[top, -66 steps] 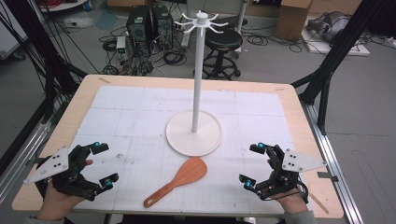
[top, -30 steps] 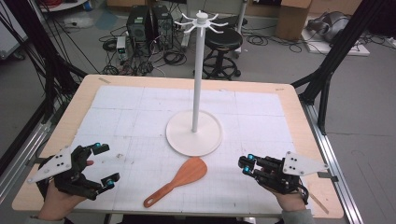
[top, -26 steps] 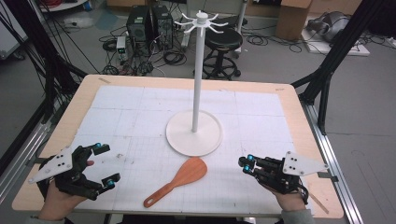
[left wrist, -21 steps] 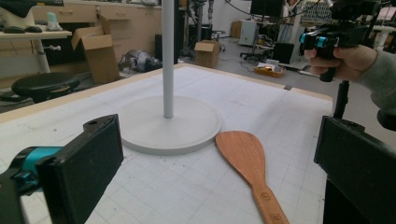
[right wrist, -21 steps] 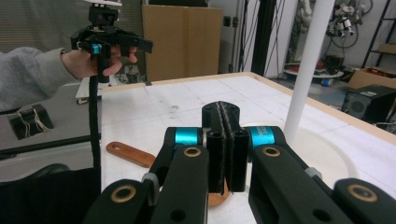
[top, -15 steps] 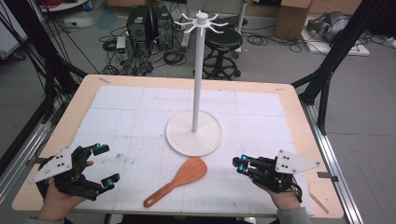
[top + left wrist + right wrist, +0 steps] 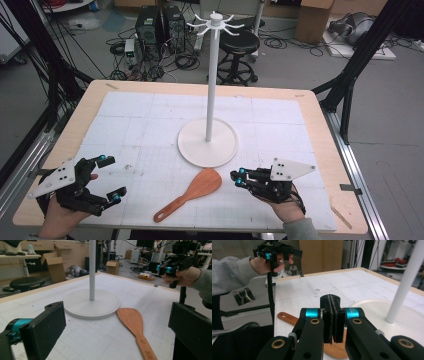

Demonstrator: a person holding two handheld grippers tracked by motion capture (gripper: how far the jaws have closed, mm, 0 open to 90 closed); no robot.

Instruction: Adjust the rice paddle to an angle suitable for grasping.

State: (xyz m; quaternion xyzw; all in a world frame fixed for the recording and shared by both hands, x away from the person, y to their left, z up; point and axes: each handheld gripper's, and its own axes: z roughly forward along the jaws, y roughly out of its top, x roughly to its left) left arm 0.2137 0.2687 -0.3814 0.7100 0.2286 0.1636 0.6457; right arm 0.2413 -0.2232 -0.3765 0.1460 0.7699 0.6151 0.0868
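A wooden spatula (image 7: 192,192) lies flat on the white mat near the front edge, blade toward the stand. My right gripper (image 7: 239,177) hovers just right of the blade, apart from it, with both jaws pressed together on nothing. In the right gripper view, the shut gripper (image 7: 332,315) stands over the spatula (image 7: 288,317). My left gripper (image 7: 107,177) is at the front left, open and empty. In the left gripper view, the spatula (image 7: 133,320) lies ahead between its wide-open jaws.
A white hook stand rises from a round base (image 7: 207,142) at the table's middle, its pole (image 7: 212,80) topped by short hooks. The base (image 7: 91,303) sits just behind the spatula blade. Tables, boxes, a stool and cables surround the table.
The right gripper's jaws went from open to shut, and it slid left toward the spatula's blade. The left gripper has stayed put and open.
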